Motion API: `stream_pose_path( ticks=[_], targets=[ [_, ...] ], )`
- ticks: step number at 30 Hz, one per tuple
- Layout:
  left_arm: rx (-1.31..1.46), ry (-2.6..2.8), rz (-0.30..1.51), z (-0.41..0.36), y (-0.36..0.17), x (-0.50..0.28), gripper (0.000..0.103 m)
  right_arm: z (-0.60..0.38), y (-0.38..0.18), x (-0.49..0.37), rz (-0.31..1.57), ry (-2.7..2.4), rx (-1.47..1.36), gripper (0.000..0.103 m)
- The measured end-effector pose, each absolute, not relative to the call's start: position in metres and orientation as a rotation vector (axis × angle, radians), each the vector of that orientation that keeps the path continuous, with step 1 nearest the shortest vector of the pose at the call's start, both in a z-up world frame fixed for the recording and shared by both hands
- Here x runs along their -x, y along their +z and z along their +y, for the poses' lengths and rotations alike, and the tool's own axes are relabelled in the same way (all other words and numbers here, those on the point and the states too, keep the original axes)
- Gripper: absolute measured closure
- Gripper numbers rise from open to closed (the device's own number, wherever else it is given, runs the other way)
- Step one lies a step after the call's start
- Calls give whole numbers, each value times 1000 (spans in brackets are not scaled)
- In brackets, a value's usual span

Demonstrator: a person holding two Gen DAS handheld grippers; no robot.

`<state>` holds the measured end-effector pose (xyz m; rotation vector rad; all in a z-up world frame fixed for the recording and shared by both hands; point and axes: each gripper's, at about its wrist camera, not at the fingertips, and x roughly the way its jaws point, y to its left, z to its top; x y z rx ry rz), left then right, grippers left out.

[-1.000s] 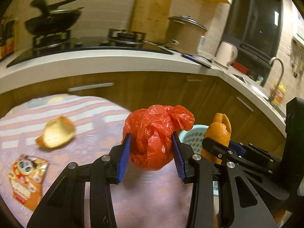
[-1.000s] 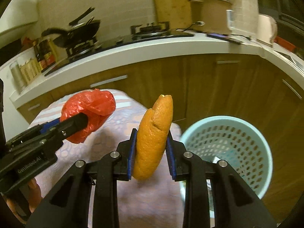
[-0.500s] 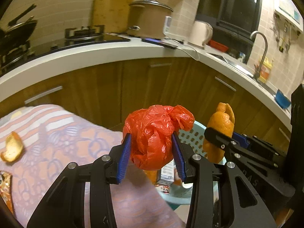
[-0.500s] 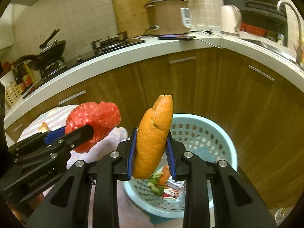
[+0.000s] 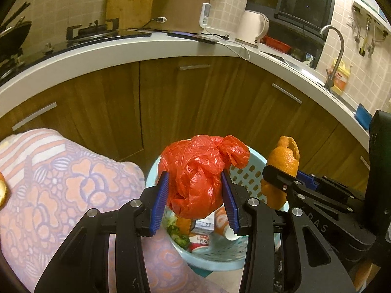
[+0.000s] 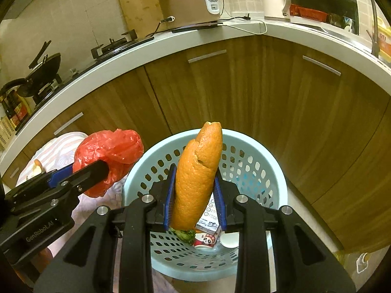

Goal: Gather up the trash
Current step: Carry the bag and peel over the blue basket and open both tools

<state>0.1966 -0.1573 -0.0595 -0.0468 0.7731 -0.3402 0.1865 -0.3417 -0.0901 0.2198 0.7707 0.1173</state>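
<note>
My left gripper (image 5: 194, 202) is shut on a crumpled red plastic bag (image 5: 198, 173) and holds it over the near left rim of a light blue perforated trash basket (image 5: 254, 171). My right gripper (image 6: 195, 202) is shut on a long orange peel (image 6: 198, 173) and holds it upright above the basket (image 6: 273, 171). The basket holds several scraps: greens, a panda-print wrapper (image 6: 204, 240), a carton. The red bag also shows in the right wrist view (image 6: 110, 156), left of the basket; the peel shows in the left wrist view (image 5: 281, 168).
A table with a floral cloth (image 5: 61, 190) lies left of the basket, with a peel piece at its far left edge (image 5: 2, 190). Wooden cabinets (image 6: 244, 92) and a white counter (image 5: 122, 51) curve behind, bearing a rice cooker (image 6: 190, 0), kettle and stove.
Both grippers have swung right, away from the table and over the basket, each still shut on its load. The basket's inside has come into view under them.
</note>
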Motion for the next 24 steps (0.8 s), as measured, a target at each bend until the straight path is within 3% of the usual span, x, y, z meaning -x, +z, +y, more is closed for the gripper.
stream_pose_path(
  ticks=[11,13,15,24],
  targets=[
    [43,-353,774,-158,-58,-196,59,-342,-96,-191,807,102,-233,73],
    [44,-338,777,-156,-58,-196,46,-344,-98,-193,823,92,-247,54],
    [52,-337,776,-152,-58,-195,46,-348,-98,-192,820,85,-261,50],
    [75,-298,731,-127,-40,-179,46,-342,-81,-184,776,102,-258,50]
  ],
)
